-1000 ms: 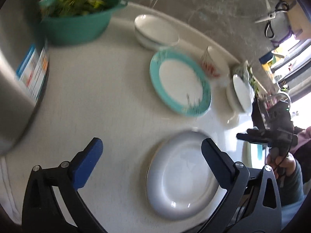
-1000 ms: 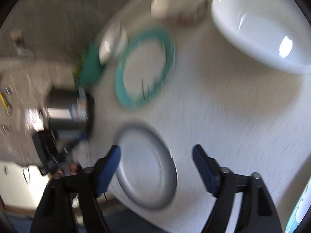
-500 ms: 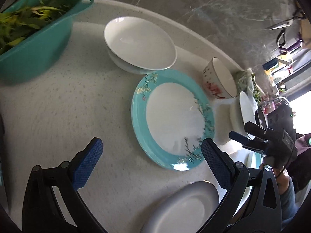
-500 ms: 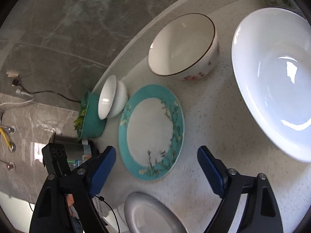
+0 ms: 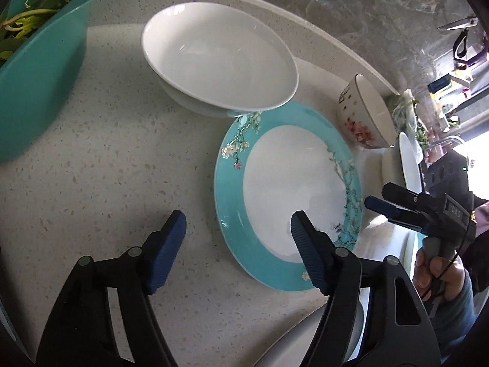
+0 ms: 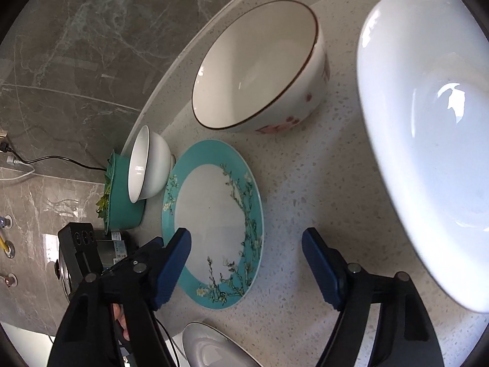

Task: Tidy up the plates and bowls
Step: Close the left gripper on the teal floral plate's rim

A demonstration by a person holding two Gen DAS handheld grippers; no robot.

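A teal-rimmed floral plate (image 5: 290,202) (image 6: 214,223) lies flat on the speckled counter. My left gripper (image 5: 238,229) is open and empty, its right finger over the plate's near rim. My right gripper (image 6: 247,250) is open and empty, straddling the plate's near edge from the other side; it also shows in the left wrist view (image 5: 394,205). A white bowl (image 5: 217,61) (image 6: 146,165) stands beyond the plate. A pink-flowered bowl (image 5: 363,116) (image 6: 259,70) and a large white bowl (image 6: 428,140) stand to the side. A grey plate (image 6: 211,348) lies at the counter's front.
A teal colander of greens (image 5: 39,61) (image 6: 122,198) stands by the white bowl. A marble wall (image 5: 366,6) backs the counter. A steel appliance (image 6: 70,269) sits behind the left gripper in the right wrist view. Scissors (image 5: 458,24) hang on the wall.
Both grippers have moved in closer to the teal plate, which now fills more of each view. The grey plate has slid to the bottom edge. Both grippers stayed open.
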